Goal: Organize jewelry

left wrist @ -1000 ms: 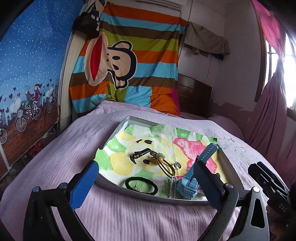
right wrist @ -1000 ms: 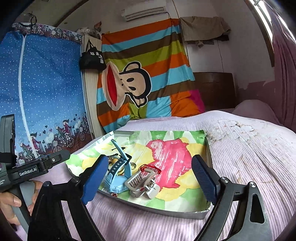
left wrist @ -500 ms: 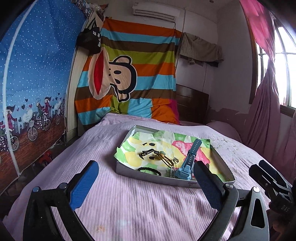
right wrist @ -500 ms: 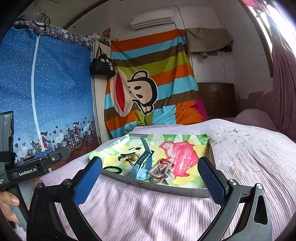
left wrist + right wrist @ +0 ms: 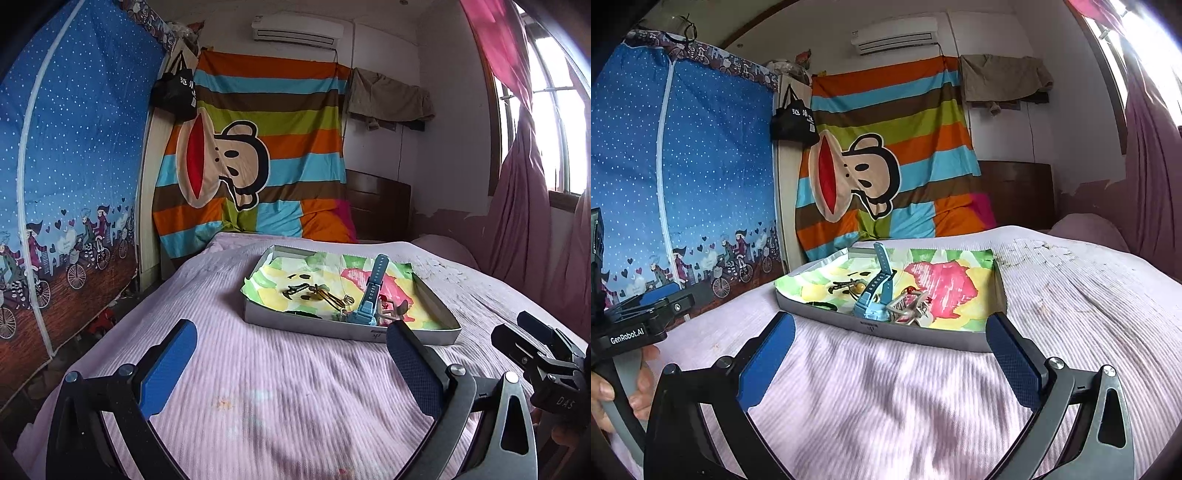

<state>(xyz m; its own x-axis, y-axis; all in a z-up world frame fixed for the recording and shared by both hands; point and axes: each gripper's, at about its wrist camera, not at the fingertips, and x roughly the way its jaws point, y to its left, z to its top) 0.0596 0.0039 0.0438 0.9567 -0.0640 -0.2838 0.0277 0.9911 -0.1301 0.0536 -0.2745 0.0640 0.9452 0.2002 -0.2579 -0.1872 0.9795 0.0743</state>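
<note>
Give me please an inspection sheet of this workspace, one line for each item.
Surface: pink bedspread on the bed.
Job's things: grey tray lined with painted paper, holding blue watch, black hair tie, gold and black clips, metal clip.
Clutter: nothing seen.
Grippers: left tool open, empty; right tool open, empty; both short of the tray.
Cables: nothing seen.
Surroundings: striped monkey blanket, blue curtain, pink drapes, air conditioner.

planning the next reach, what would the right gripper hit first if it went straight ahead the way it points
Probably the near wall of the tray, then the blue watch just behind it. The right gripper is open above the pink bedspread; depth is uncertain.
</note>
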